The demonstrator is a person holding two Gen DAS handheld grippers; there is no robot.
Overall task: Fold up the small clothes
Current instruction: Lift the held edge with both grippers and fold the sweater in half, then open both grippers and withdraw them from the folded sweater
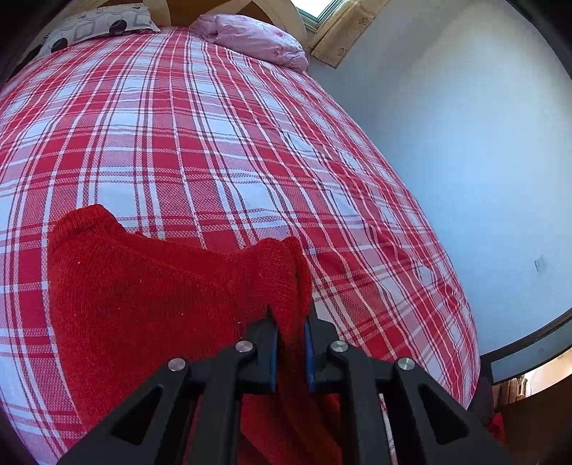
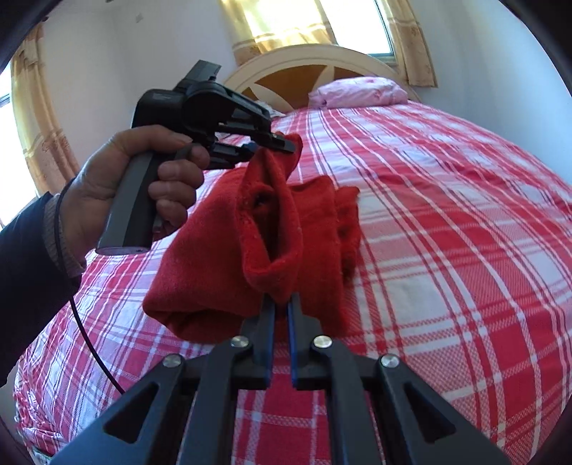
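Right wrist: tongs (image 2: 281,304) clamping red garment (image 2: 214,279)

No text, label, brand, number or sign can be read on anything shown in either wrist view.

Bed (image 1: 214,143) fills most of both views, covered in a red-and-white plaid sheet (image 2: 447,250), lightly creased. Arched cream headboard (image 2: 307,60) with orange-brown panels at 12 o'clock in the right wrist view. Pink pillow (image 2: 361,91) lies against it at 1 o'clock; a grey patterned pillow (image 1: 100,23) shows at 11 o'clock in the left wrist view. Pale bluish-white wall (image 1: 464,143) runs along the bed's side at 3 o'clock. Window (image 2: 321,21) above the headboard, bright daylight through yellow patterned curtains (image 2: 418,50). Second curtain (image 2: 39,136) at 9 o'clock.
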